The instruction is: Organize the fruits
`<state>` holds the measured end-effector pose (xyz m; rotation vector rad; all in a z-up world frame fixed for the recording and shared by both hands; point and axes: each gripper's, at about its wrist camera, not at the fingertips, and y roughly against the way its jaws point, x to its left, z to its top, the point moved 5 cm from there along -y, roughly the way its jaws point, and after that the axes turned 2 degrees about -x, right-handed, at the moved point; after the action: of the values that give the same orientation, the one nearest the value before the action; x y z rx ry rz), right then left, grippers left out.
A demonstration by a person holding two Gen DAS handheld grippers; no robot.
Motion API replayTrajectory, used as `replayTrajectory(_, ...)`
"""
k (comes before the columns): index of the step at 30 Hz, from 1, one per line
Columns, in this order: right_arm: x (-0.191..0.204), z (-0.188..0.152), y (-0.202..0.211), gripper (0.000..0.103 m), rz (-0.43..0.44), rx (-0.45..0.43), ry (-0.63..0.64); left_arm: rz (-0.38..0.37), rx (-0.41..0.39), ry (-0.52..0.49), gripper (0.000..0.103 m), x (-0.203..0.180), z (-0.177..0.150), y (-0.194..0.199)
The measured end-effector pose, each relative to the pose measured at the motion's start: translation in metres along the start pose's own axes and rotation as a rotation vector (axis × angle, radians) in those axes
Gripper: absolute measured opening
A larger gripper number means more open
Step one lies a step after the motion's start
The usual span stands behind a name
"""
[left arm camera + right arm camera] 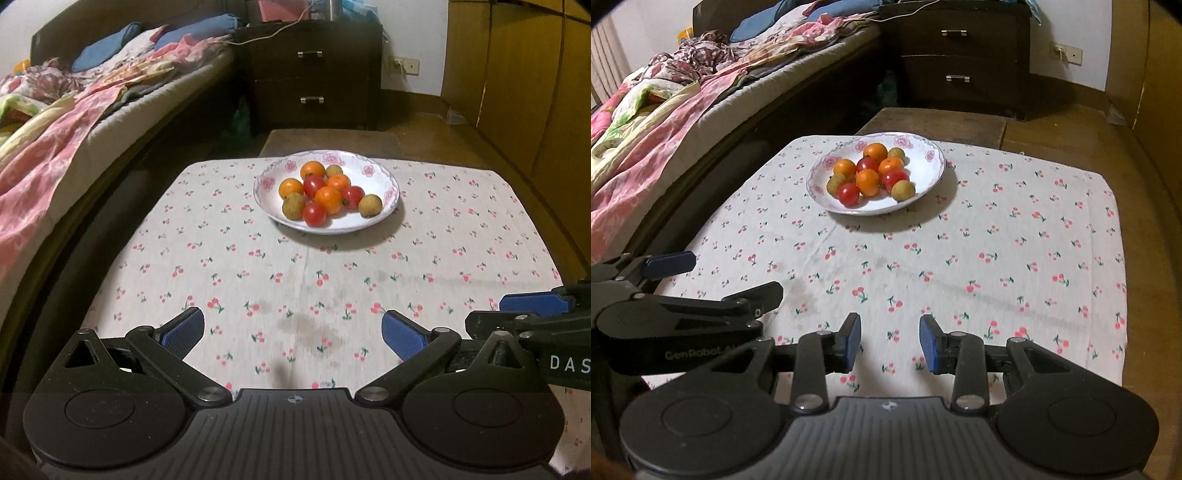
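Note:
A white plate point(384, 177) with pink flowers on its rim stands at the far middle of the table. It holds several oranges point(328, 199), red tomatoes point(314, 214) and brownish-yellow round fruits point(370, 205) in one heap. My left gripper point(291, 317) hovers over the near part of the cloth, wide open and empty. My right gripper point(889, 319) is beside it on the right, its blue pads a short way apart with nothing between them. In the right wrist view the plate point(923, 147) lies ahead and to the left, well away from both grippers.
A cherry-print cloth point(221, 258) covers the table. A bed point(55, 147) with rumpled bedding runs along the left. A dark two-drawer nightstand point(314, 74) and a low wooden bench point(942, 122) stand beyond the table. Wooden wardrobe doors point(517, 92) are on the right.

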<state>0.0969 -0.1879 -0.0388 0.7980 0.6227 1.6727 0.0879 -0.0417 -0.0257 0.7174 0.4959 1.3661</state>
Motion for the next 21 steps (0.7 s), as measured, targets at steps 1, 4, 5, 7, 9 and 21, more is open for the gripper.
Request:
replayTrajectory(1, 0.001, -0.003, 0.001, 0.038, -0.001, 0.002, 0.000, 0.000, 0.002, 0.000, 0.103, 0.000, -0.002, 0.002)
replayTrajectory(4, 0.002, -0.010, 0.004, 0.038, -0.006, 0.007, -0.001, -0.007, 0.009, 0.007, 0.103, -0.001, -0.009, 0.006)
replayTrajectory(5, 0.003, -0.013, 0.005, 0.038, -0.005, 0.011, -0.003, -0.011, 0.012, 0.010, 0.103, -0.001, -0.010, 0.007)
replayTrajectory(7, 0.004, -0.018, 0.005, 0.038, -0.008, 0.017, -0.003, -0.015, 0.017, 0.012, 0.103, -0.002, -0.014, 0.008)
replayTrajectory(9, 0.005, -0.023, 0.006, 0.038, -0.010, 0.022, -0.008, -0.010, 0.020, 0.003, 0.103, -0.003, -0.017, 0.009)
replayTrajectory(21, 0.008, -0.034, 0.011, 0.038, -0.004, 0.032, -0.027, -0.014, 0.041, 0.002, 0.103, -0.007, -0.028, 0.011)
